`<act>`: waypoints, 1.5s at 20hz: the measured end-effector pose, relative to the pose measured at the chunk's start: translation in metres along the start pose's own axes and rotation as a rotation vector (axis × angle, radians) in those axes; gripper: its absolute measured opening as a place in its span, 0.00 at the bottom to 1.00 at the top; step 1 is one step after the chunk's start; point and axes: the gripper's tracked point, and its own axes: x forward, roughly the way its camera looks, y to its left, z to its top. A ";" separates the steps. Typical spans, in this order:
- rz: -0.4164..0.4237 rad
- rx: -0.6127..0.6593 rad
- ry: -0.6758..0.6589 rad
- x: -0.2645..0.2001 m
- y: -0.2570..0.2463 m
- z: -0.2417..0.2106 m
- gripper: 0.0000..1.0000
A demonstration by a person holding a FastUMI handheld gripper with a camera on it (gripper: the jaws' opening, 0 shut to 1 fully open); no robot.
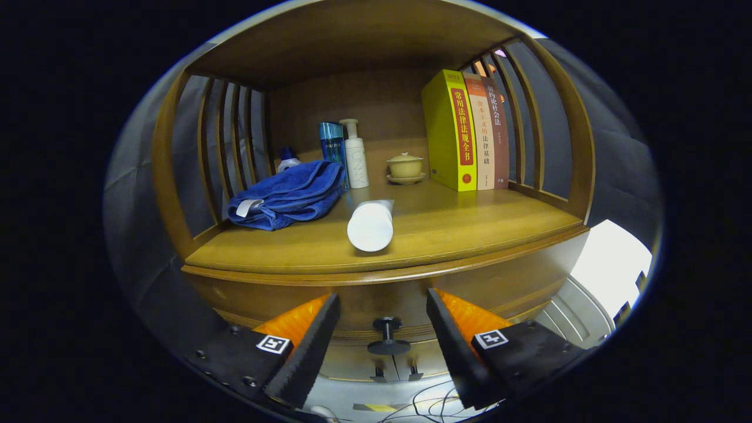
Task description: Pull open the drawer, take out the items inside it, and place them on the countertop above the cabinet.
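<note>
My gripper (383, 329) is open, its two fingers spread wide in front of the wooden cabinet. Between the fingers, a little beyond them, a dark round knob (388, 338) sticks out of the drawer front (352, 305), which sits flush with the cabinet. Neither finger touches the knob. Above the drawer runs the wooden countertop (470, 229). A white tube (371, 224) lies on it near the front edge, its round end facing me.
On the countertop a folded blue towel (288, 197) lies at the left, with a blue bottle (332, 144) and a white pump bottle (355, 154) behind it. A small lidded cup (405, 167) and three upright books (464, 129) stand at the right. Slatted wooden sides enclose the shelf.
</note>
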 end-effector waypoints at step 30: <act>0.009 -0.030 -0.391 -0.234 0.018 0.108 0.98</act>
